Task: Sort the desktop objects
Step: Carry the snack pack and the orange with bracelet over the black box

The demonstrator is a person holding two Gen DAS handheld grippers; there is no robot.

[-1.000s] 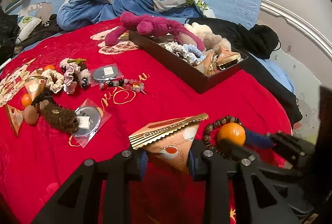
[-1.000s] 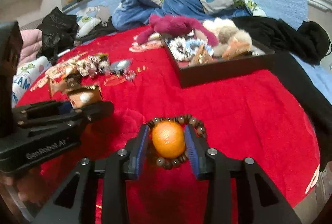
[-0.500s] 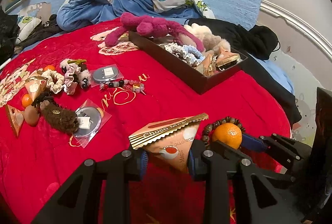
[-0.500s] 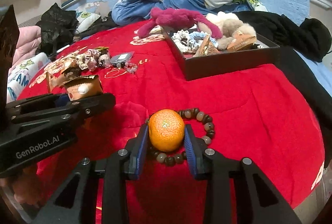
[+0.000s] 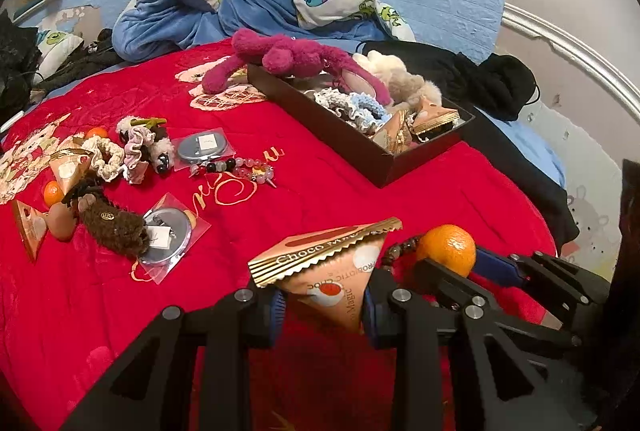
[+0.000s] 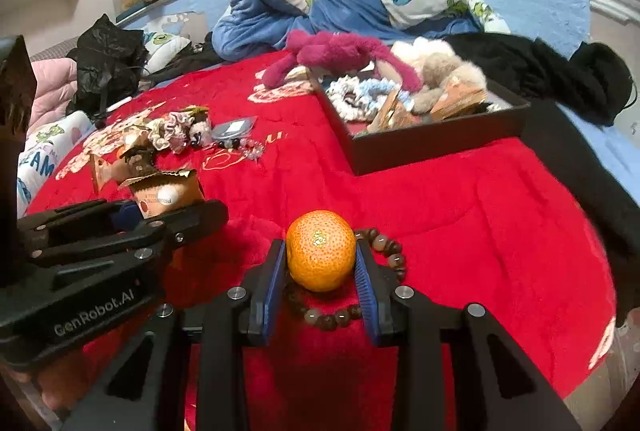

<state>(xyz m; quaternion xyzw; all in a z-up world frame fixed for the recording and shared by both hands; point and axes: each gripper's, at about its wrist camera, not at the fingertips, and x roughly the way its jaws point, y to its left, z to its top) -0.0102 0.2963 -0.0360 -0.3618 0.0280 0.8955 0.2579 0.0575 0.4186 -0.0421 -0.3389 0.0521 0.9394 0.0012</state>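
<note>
On the red blanket (image 6: 460,199), the right gripper (image 6: 320,283) has lifted the orange (image 6: 321,255) off the beads (image 6: 384,247), clenching it; left gripper (image 5: 320,305) grips a snack (image 5: 332,271); both box-bound (image 6: 432,147)

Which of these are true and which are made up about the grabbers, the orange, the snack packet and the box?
1. The right gripper holds an orange. True.
2. The left gripper holds a bead bracelet. False: its jaws are shut on a triangular snack packet.
3. The wooden bead bracelet lies on the red blanket. True.
4. The dark box has nothing in it. False: it holds scrunchies, snack packets and plush toys.
5. The orange sits inside the box. False: it is between the right jaws.
</note>
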